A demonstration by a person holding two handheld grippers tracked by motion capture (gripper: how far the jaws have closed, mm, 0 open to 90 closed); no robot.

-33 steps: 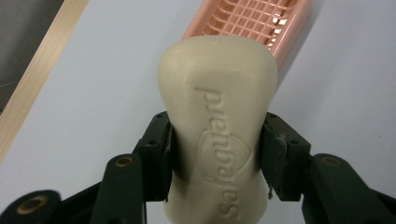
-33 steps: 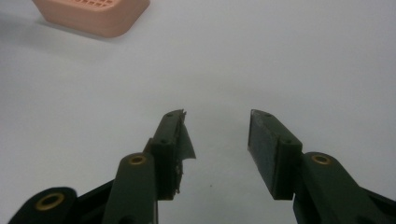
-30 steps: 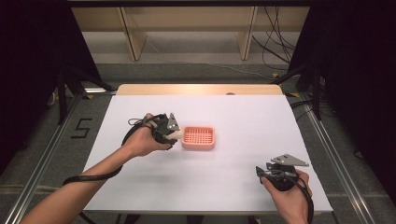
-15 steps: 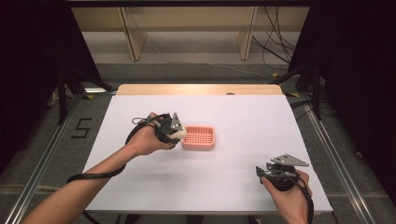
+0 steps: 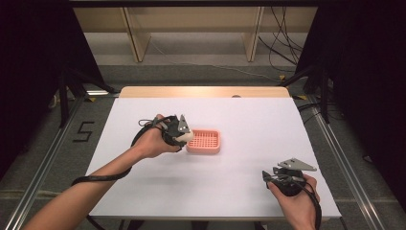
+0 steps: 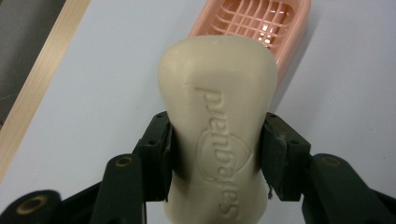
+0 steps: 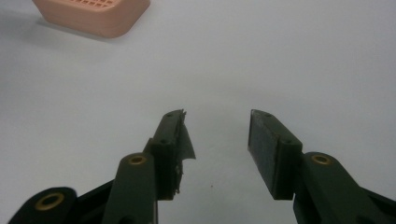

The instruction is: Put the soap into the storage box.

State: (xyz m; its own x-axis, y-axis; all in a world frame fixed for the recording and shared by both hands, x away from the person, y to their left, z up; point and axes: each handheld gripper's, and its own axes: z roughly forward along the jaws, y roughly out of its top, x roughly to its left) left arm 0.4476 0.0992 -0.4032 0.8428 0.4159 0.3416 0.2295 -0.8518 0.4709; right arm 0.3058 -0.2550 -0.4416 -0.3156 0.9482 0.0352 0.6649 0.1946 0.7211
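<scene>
Your left gripper [image 5: 184, 135], left of centre in the high view, is clamped on the soap [image 6: 217, 121]; its pads hide the bar's sides, the lower frame edge cuts off its near end, and the embossed word reads upside down; the soap blocks the near rim of the dish [image 6: 261, 23]; at lower right, your right gripper [image 5: 269, 178] rests parted, holding nothing.

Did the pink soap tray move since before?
No. The pink soap tray sits at the same spot on the white table, the same gap from its wooden far edge.
</scene>
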